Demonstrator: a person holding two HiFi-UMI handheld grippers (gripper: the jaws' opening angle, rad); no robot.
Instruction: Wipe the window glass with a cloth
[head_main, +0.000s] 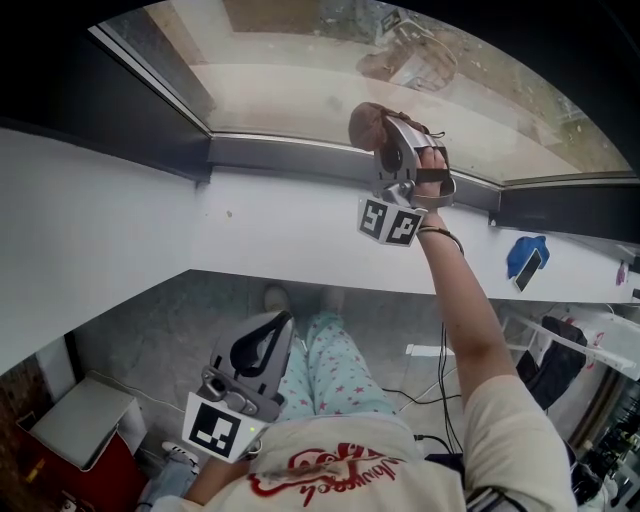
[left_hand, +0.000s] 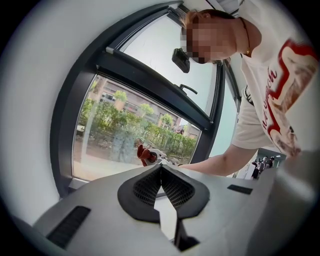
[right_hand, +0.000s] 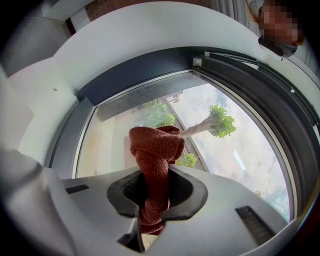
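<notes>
**Item 1, my right gripper** (right_hand: 155, 189). Its jaws are clamped narrow on the cloth (right_hand: 156, 148). My hand (head_main: 432, 168) holds it far out at the window. Its marker cube (head_main: 390, 221) hangs on the near side, over the white sill (head_main: 250, 235).

**Item 2, cloth.** Rust-red, coarse knit, twisted into a rope. It passes between the two black pads of my right gripper. A short tail shows on the near side of the pads, and a folded, knotted bunch stands up beyond the tips. In the head view the bunch sits at the far end of the gripper, at the near edge of the window glass (head_main: 300, 85), just above the dark frame (head_main: 285, 155) and right of the pane's middle. I cannot tell whether it touches the glass.

**Item 3, my left gripper** (left_hand: 161, 173). The jaws are brought together, tips meeting, with nothing between them. It is held low and near, close to my body and well apart from the window. It is left of my right arm and above my star-print trousers (head_main: 335, 365). Its marker cube (head_main: 216, 428) is at the near end. From its own view the cloth and right gripper show small and far off, against the lower part of the pane.

**Item 4, surroundings.** A blue item (head_main: 526, 257) lies on the sill, far right. A red box with a pale lid (head_main: 85, 445) stands on the floor, near left. A tree (right_hand: 220, 122) shows through the glass.
</notes>
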